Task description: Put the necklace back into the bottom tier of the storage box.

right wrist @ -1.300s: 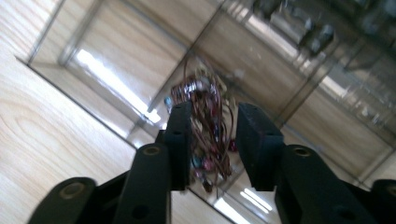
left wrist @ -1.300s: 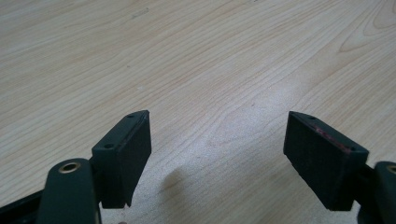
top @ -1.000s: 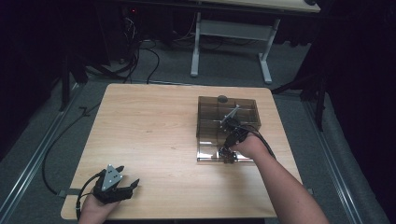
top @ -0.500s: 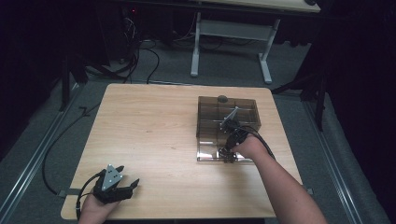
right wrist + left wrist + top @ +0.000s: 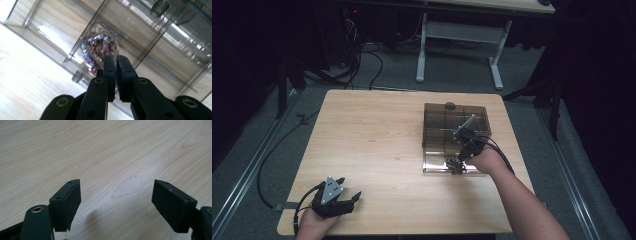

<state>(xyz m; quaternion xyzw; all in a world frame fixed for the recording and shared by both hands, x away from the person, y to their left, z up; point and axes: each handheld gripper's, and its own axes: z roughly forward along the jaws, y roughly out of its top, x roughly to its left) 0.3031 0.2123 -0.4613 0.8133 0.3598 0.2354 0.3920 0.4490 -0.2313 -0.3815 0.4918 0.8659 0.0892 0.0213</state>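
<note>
A smoky clear box [image 5: 434, 112] with several compartments stands on the right half of the wooden table [image 5: 372, 135]. My right gripper [image 5: 458, 161] reaches down over the box's near edge. In the right gripper view its jaws have just been closing, and the gripper [image 5: 115, 57] is now shut on a small cluster of coloured beads [image 5: 97, 48]. In the high view the beads [image 5: 454, 164] look like a dark clump at the box's front rim. My left gripper [image 5: 349, 189] rests at the near left corner. It stands open [image 5: 116, 195] over bare wood.
A small dark object [image 5: 450, 105] sits at the box's far rim. A white desk frame [image 5: 459, 35] and cables [image 5: 362, 55] lie on the floor beyond the table. The right gripper's cable [image 5: 499, 152] trails past the wrist.
The right gripper has shifted slightly at the box's near edge with the bead cluster at its tips. The left hand and gripper have kept still.
</note>
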